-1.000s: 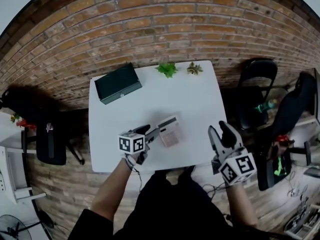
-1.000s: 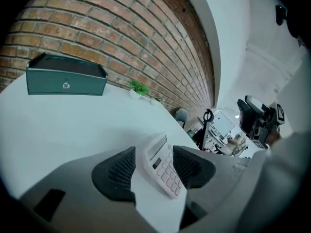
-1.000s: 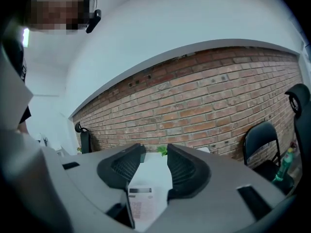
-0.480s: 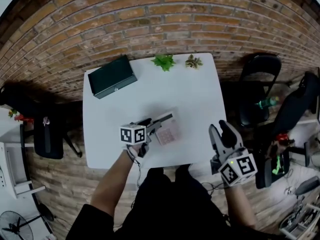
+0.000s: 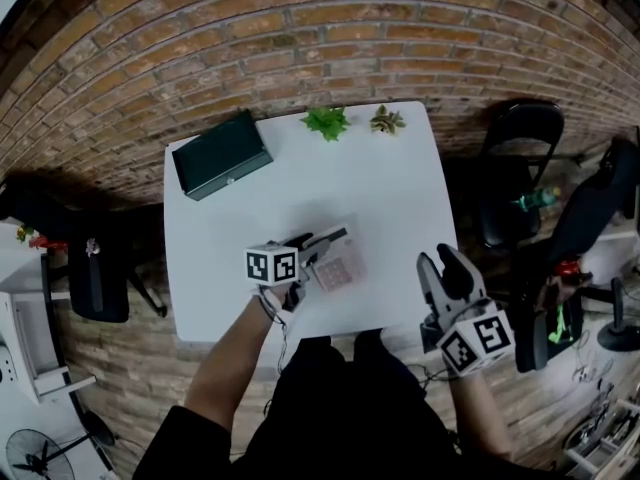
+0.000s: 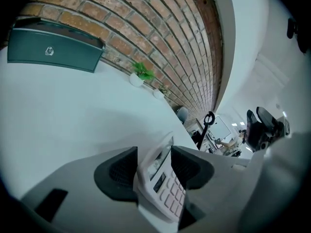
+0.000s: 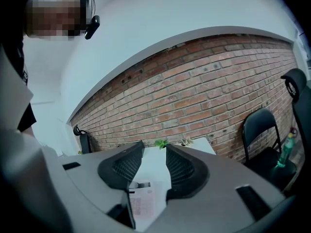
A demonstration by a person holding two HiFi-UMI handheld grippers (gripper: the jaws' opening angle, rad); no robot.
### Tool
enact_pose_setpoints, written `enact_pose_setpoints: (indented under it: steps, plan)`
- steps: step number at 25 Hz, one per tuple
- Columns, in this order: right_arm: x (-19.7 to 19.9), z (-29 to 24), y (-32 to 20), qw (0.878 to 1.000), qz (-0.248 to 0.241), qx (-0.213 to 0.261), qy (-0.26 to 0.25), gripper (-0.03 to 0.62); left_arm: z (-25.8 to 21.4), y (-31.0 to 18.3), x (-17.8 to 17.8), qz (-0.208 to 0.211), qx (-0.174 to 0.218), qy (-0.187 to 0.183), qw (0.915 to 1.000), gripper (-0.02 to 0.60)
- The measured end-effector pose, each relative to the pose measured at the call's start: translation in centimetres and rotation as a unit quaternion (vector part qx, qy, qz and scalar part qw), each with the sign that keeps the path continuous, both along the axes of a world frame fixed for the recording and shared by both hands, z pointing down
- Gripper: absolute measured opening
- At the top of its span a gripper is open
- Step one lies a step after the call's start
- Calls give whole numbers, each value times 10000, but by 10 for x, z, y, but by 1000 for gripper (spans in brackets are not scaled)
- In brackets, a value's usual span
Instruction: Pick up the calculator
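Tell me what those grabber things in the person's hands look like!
Both the left gripper and right gripper are light grey, with two fat jaws lined by black ribbed pads. Each carries a white cube printed with black square markers. The person wears dark sleeves.

site: office-type room | far: brick wall [image 5: 300, 28] | white table [image 5: 400, 198], small potted plants [image 5: 326, 121] | right: black office chairs [image 5: 515, 168]

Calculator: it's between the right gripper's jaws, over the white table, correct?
No. The left gripper view shows the calculator between the left gripper's jaws, which have just been closing. The right gripper is open with nothing in it. It is over the white table.
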State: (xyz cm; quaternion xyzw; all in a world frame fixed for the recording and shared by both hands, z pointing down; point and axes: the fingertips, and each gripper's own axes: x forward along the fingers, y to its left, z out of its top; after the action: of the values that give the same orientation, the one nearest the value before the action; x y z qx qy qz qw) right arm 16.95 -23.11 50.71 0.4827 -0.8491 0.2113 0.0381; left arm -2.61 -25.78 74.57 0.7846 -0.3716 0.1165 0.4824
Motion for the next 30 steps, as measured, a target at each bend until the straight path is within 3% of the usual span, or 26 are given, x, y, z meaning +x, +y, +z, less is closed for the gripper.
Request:
enact_pose_setpoints:
  steps: [11,17,30]
  plan:
    - [-1,1,9,10000,43,9,-57,144,-8,3,3,190,193,-69,9996,107]
    - [-3,-3,15,9999,79,17,-115,121,-24,10,5,197,280,116,9993,63]
    - [-6,-21,20,9998,22,177,-103,106,-80,11,4,-180,647,677,9954,48]
